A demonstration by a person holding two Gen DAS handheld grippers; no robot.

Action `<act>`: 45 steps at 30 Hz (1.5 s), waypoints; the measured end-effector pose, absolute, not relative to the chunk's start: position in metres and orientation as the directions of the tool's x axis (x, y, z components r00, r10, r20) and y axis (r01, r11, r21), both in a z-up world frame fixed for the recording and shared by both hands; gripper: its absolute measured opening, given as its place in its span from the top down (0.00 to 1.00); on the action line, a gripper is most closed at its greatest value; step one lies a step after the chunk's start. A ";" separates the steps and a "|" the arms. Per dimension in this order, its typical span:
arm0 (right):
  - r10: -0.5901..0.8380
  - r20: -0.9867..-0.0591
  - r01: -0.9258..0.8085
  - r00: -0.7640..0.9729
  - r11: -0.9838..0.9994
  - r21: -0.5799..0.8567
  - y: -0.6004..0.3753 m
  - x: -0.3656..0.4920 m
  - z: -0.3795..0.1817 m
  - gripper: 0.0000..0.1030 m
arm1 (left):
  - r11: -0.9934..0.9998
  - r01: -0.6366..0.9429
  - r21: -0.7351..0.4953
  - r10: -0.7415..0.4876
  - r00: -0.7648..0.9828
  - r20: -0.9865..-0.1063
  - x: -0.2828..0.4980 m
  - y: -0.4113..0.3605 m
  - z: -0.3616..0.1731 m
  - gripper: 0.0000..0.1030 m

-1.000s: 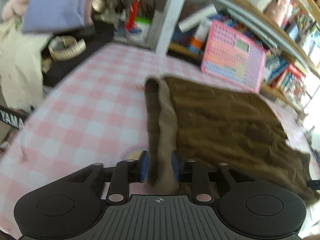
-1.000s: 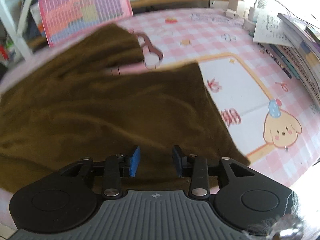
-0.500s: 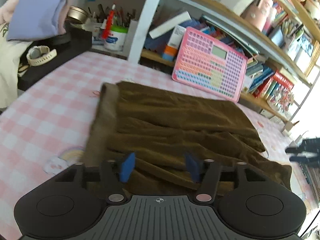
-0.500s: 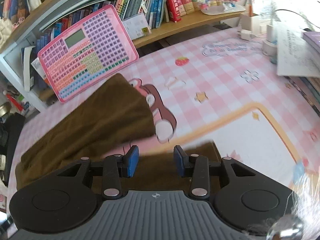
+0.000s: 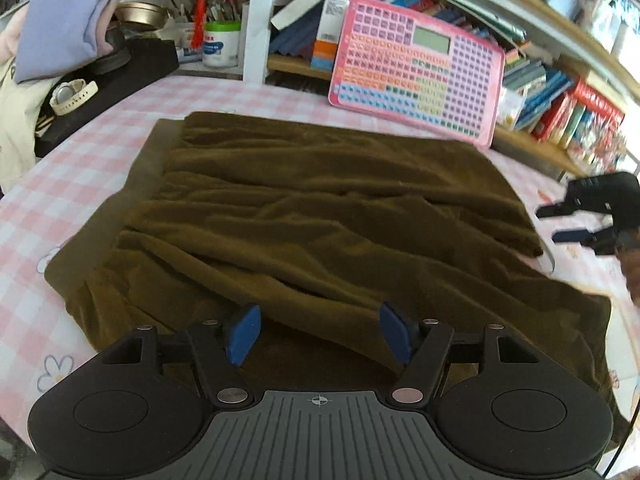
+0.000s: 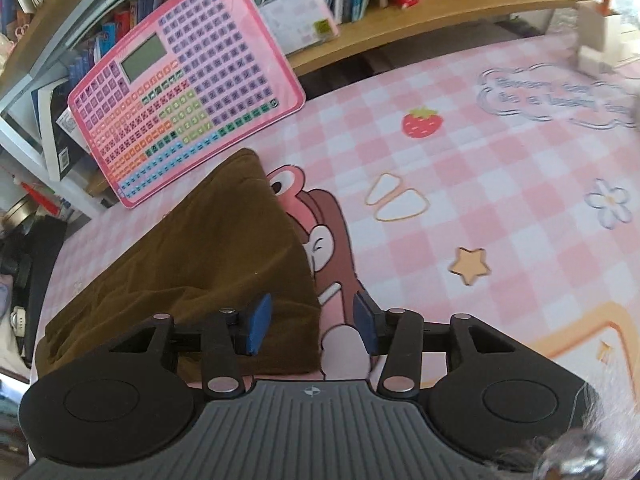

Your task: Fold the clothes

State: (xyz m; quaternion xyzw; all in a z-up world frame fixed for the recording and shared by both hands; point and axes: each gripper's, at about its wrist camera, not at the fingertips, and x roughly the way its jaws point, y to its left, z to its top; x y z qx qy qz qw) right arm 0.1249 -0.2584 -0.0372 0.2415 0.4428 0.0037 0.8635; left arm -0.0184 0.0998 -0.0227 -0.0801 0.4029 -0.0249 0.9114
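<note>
Brown garment (image 5: 320, 216) beneath left tongs (image 5: 319, 334) (parted)

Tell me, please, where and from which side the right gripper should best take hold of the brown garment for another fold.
Probably its right-hand edge, near the corner lying just ahead of the open right gripper. The brown garment lies flat on the checked table mat, so coming in low from the right, one finger sliding under the layers, looks easiest.
</note>
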 end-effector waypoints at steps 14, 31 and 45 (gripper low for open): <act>0.202 -0.771 0.183 0.604 0.906 0.380 -0.234 0.141 -0.045 0.89 | 0.990 -0.030 -0.136 -0.086 0.641 -0.763 -0.010 0.111 -0.031 0.30; 0.507 -0.656 -0.339 0.560 0.862 0.378 -0.087 0.144 -0.003 0.78 | 0.987 0.044 -0.152 -0.144 0.645 -0.750 0.001 0.139 -0.031 0.29; 0.472 -0.660 0.000 0.584 0.813 0.582 -0.182 0.127 -0.033 0.61 | 0.985 0.046 -0.166 -0.156 0.642 -0.750 0.009 0.147 -0.037 0.24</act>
